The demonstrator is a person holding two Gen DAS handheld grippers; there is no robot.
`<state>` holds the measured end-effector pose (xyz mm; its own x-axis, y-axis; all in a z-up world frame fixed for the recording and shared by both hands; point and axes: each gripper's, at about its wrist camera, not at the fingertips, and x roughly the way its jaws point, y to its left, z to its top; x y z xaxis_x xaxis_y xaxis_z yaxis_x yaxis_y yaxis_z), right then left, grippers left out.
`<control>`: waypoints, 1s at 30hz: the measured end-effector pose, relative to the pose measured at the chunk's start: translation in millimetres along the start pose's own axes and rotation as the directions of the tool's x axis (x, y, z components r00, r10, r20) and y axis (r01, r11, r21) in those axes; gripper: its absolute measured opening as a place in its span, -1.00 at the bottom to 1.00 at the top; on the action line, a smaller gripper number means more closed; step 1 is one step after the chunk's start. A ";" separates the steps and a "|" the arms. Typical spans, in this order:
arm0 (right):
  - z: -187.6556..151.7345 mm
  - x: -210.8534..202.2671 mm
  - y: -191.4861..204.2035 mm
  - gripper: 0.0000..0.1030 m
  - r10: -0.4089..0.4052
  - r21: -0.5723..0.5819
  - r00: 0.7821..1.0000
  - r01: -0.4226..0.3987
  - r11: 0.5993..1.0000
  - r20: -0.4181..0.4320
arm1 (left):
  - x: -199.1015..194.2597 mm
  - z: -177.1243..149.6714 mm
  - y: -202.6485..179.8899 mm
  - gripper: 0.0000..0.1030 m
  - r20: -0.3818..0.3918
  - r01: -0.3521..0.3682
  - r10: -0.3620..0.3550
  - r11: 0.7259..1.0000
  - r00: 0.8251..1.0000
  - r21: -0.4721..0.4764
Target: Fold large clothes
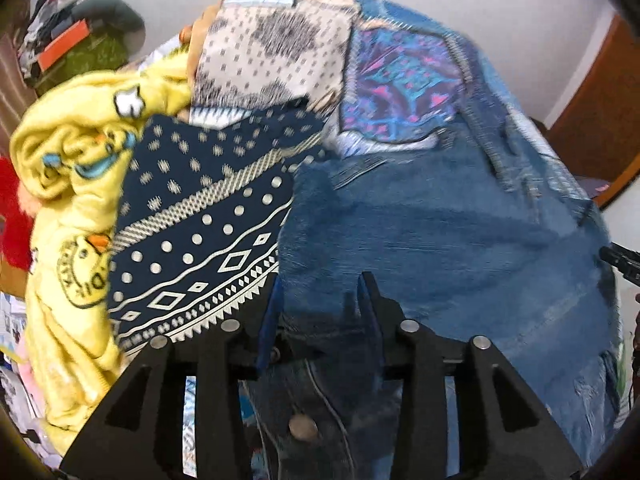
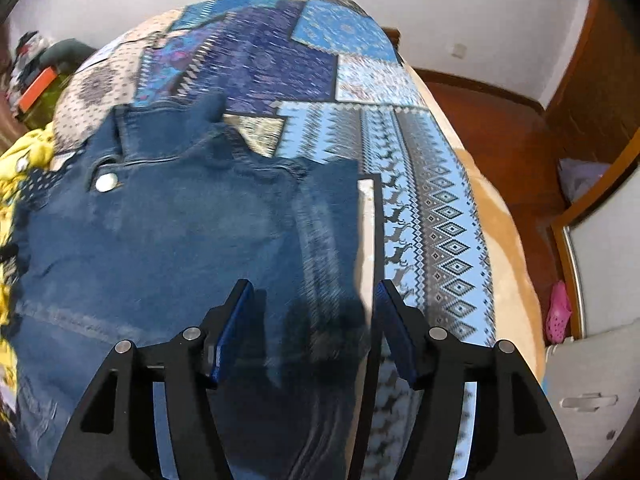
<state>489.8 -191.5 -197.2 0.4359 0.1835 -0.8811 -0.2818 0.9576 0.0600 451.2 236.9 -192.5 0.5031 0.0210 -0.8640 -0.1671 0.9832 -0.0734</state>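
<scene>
Across a bed covered by a patchwork bedspread of blue, purple and cream panels, a pair of blue jeans is spread out flat. From the right wrist view, the waistband with its metal button is seen at the far left of the garment, and the denim runs from there toward the camera and to the right, its right edge lying over a pale strip of the bedspread.

The right gripper is held above the near right part of the jeans with its 2 blue-padded fingers set wide apart; nothing is caught between them, and a shadow is cast on the denim below.

From the left wrist view, the left gripper is seen with its fingers drawn in on a fold of the jeans, and dark denim with a rivet button is bunched between and under the jaws. Whether the pads press fully on the cloth cannot be told, as the frame is blurred.

To the left of the jeans, a yellow garment with cartoon prints is heaped on the bed, touching a navy patterned panel of the bedspread. A red item is glimpsed beyond it at the frame edge. A pink shoe lies on the wooden floor beside the bed
</scene>
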 end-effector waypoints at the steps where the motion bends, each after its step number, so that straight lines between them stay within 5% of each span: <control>1: -1.9 -8.6 3.9 0.15 0.007 -0.011 1.000 -0.006 1.000 0.014 | -11.2 -0.8 -2.6 -0.18 0.017 0.005 -0.005 1.000 1.000 0.008; 10: -25.9 -111.9 29.6 0.34 0.129 -0.022 0.975 -0.127 0.992 0.181 | -118.9 -25.6 -23.2 0.03 0.151 0.069 -0.081 0.994 0.985 0.086; 19: -79.9 -179.4 35.5 0.58 0.166 -0.020 0.943 -0.167 0.986 0.288 | -184.9 -92.7 -28.4 0.70 0.193 0.068 -0.097 0.986 0.976 0.149; 30: -161.7 -164.6 14.5 0.59 0.154 0.098 0.975 -0.171 0.980 0.163 | -140.8 -195.6 6.2 0.71 -0.020 0.185 -0.185 0.982 0.982 -0.032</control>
<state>275.7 -243.7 -127.1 0.5203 0.3625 -0.7732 -0.2671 0.9291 0.2558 213.5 204.6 -168.8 0.5083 -0.1651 -0.8452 -0.0983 0.9639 -0.2475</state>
